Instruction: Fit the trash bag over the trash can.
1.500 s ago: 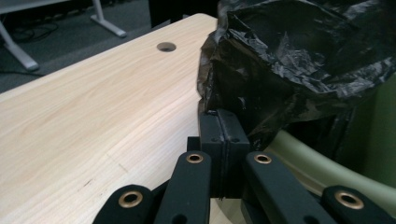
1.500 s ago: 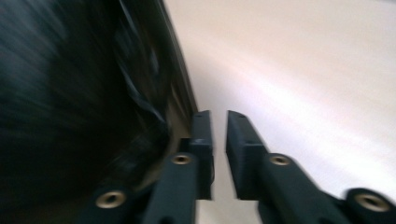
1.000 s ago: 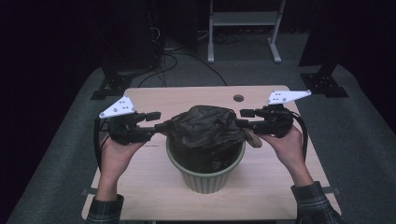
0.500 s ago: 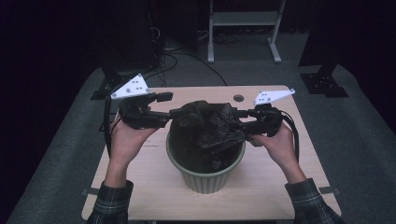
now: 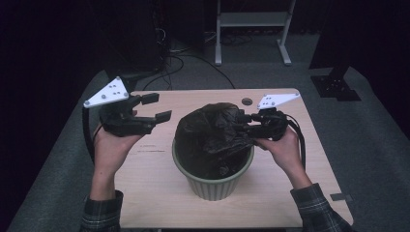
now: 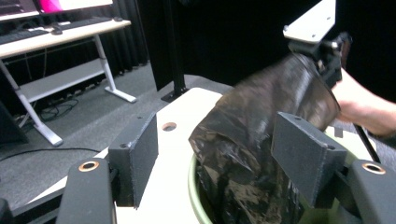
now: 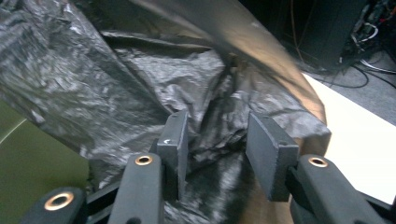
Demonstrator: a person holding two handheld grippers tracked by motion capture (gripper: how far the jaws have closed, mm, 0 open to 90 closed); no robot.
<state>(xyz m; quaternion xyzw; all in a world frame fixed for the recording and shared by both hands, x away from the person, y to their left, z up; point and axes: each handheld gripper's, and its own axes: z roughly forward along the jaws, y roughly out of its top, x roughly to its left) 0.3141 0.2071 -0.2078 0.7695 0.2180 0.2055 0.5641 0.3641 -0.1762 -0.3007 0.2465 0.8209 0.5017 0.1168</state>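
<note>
A crumpled black plastic bag [image 5: 212,130] sits in a round green pot [image 5: 212,186] in the middle of the table. My left gripper [image 5: 157,107] hovers to the left of the bag, raised above the table; its jaws have just been opening and stand open with nothing between them. In the left gripper view the bag [image 6: 252,140] lies beyond the left gripper [image 6: 217,126] and stretches up toward the right gripper [image 6: 327,51]. My right gripper [image 5: 243,124] is at the bag's right side. Its jaws have just been closing and pinch a bunched fold of the bag [image 7: 140,70] at the right gripper [image 7: 218,123].
The light wooden table [image 5: 145,193] has a small round hole [image 5: 247,101] near its far edge. Cables and a white desk frame [image 5: 251,29] stand on the dark floor behind. Grey carpet surrounds the table.
The left gripper has drawn away from the bag to the left and risen, with its jaws wider apart. The right gripper has stayed at the bag's right side.
</note>
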